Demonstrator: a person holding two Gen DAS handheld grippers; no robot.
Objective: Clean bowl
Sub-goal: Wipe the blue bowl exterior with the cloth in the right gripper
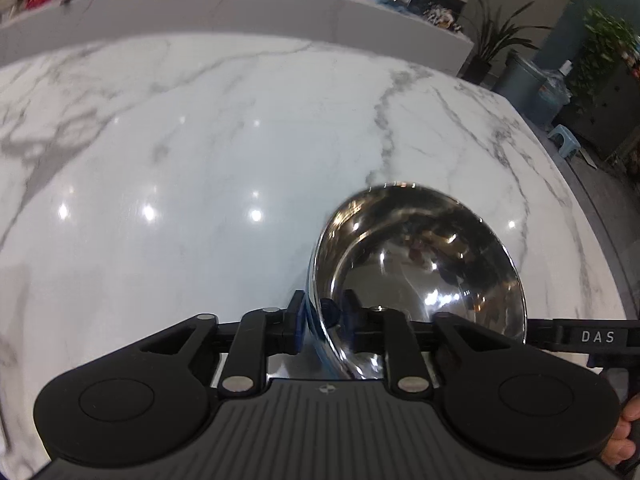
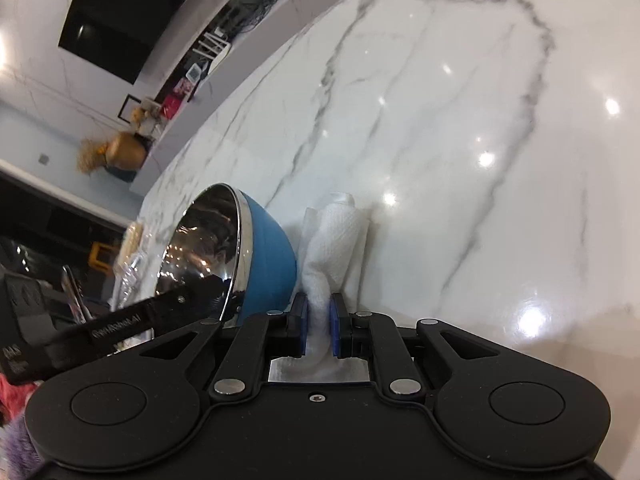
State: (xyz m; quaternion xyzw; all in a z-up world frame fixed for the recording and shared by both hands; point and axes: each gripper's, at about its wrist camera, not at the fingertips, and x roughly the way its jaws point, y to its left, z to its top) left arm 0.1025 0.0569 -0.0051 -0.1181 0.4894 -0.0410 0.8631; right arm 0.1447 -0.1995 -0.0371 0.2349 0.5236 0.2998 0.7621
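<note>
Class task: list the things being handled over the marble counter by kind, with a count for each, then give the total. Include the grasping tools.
Bowl (steel inside, blue outside): 1
Paper towel (white, twisted): 1
Tools: 2, left tool and right tool
Total: 4

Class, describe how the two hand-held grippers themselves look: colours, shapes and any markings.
Both the left hand-held gripper and the right hand-held gripper are matt black, with a ribbed body, two round discs, silver pivot pins and blue finger pads. A black side bar reads "DAS".
</note>
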